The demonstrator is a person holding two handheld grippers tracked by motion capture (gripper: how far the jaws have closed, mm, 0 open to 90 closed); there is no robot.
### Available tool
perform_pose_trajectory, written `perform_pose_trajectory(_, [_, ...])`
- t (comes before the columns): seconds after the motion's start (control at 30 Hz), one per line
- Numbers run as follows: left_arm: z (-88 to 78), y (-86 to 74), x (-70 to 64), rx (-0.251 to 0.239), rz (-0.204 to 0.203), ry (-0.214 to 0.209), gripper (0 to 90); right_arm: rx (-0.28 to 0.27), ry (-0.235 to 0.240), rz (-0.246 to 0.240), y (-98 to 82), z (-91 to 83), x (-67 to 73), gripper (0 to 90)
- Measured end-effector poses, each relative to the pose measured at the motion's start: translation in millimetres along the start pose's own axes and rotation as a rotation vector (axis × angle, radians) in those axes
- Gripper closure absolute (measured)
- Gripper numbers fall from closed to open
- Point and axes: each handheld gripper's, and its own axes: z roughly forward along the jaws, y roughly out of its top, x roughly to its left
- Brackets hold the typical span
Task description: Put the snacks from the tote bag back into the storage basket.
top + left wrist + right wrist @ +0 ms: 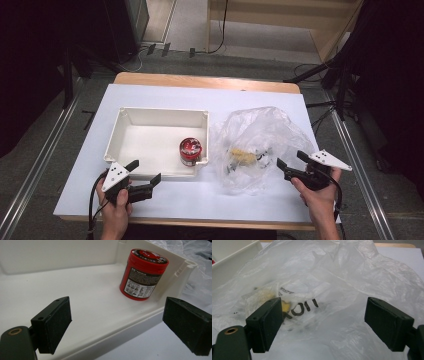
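White tray point(131, 131): on the table point(260, 97), red jar point(190, 151) upright in its near right corner; crumpled plastic bag point(260, 137) just right of it.
Left gripper point(117, 322): jaws wide apart, empty, straddling the tray's near wall.
Right gripper point(323, 322): jaws wide apart, empty, at the bag, something yellow point(285, 306) inside.

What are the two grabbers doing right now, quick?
Left gripper: open, holding nothing, near the white bin.
Right gripper: open, holding nothing, facing the plastic bag.
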Motion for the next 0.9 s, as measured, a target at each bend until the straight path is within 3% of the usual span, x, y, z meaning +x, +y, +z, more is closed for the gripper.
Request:
perform_pose_trajectory(0.47, [-0.3,-0.1,1.4,-0.001,-0.008,0.000,9.0,-0.006,-0.051,0.035,-19.2,-23.6,-25.1,15.9])
perform_pose_trajectory(0.9, [1.9,-1.4,2.8,0.001,-0.015,-0.001,9.0,-0.044,-0.137,0.115,-40.1,-46.1,-53.8,16.3])
